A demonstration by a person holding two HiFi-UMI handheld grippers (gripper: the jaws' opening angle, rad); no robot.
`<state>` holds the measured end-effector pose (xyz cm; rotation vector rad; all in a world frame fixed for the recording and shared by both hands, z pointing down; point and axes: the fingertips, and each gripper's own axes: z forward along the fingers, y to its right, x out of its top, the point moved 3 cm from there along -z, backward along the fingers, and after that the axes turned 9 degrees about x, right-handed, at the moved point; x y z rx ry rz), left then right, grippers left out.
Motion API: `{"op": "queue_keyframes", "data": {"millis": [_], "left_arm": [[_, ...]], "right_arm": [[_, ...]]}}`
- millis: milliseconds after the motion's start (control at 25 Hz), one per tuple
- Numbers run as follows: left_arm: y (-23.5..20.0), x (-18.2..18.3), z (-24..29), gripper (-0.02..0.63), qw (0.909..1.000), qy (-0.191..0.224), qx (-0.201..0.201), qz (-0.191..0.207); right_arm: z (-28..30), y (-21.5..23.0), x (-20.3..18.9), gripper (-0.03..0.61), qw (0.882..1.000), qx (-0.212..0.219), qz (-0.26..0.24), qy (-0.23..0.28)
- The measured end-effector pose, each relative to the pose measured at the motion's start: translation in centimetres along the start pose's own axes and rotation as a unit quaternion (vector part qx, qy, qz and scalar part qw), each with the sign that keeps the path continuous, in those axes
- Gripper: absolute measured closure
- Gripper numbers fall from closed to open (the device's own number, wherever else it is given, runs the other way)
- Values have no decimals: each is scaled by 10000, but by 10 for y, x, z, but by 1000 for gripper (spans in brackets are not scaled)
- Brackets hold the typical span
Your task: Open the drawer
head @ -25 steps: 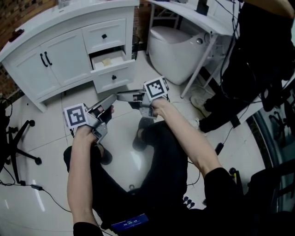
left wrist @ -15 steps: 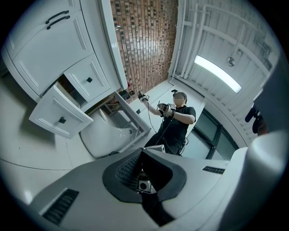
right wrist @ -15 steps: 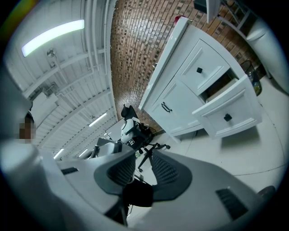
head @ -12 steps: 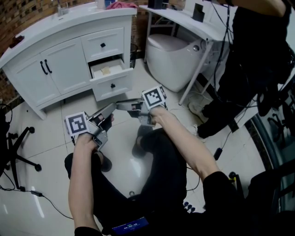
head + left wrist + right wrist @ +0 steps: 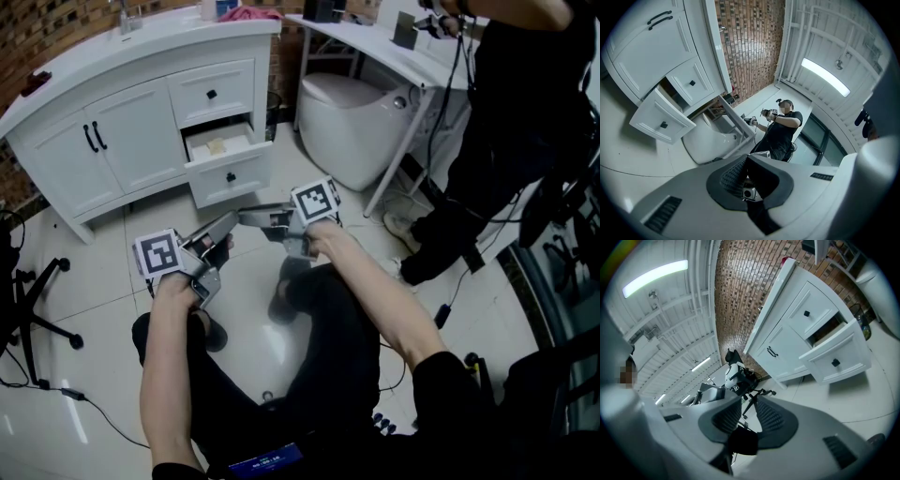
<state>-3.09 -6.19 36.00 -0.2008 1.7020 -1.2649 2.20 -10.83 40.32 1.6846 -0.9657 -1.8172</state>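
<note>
A white cabinet (image 5: 131,141) stands on the far side of the tiled floor. Its lower drawer (image 5: 230,173) is pulled out, with a small tan item inside; the same drawer (image 5: 661,123) (image 5: 836,363) shows in both gripper views. The upper drawer (image 5: 212,92) is closed. My left gripper (image 5: 229,219) (image 5: 747,159) is shut and empty, held well short of the cabinet. My right gripper (image 5: 242,213) (image 5: 747,404) hangs beside it; its jaws have just been closing and are shut with nothing between them. Neither touches the drawer.
A white rounded bowl (image 5: 352,112) sits right of the cabinet under a white table (image 5: 375,37). A person in black (image 5: 525,112) stands at the right. An office chair base (image 5: 37,309) and cables lie at the left. My own legs fill the floor below.
The head view has shifted a little, so the cabinet sits slightly lower in frame. Both grippers keep their place. The right gripper's fingers look closer together than a second ago.
</note>
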Motion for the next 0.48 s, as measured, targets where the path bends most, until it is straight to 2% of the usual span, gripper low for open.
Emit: {"op": "queue_keyframes", "data": {"millis": [280,480], "left_arm": [[0,0,0,624,10000,17,3,22],[0,-2,0,624,10000,23,33,-11]], "right_arm": [[-1,0,0,456,10000,15,-66,-21],[-3,1,-4,456,9999,-54,135,24]]}}
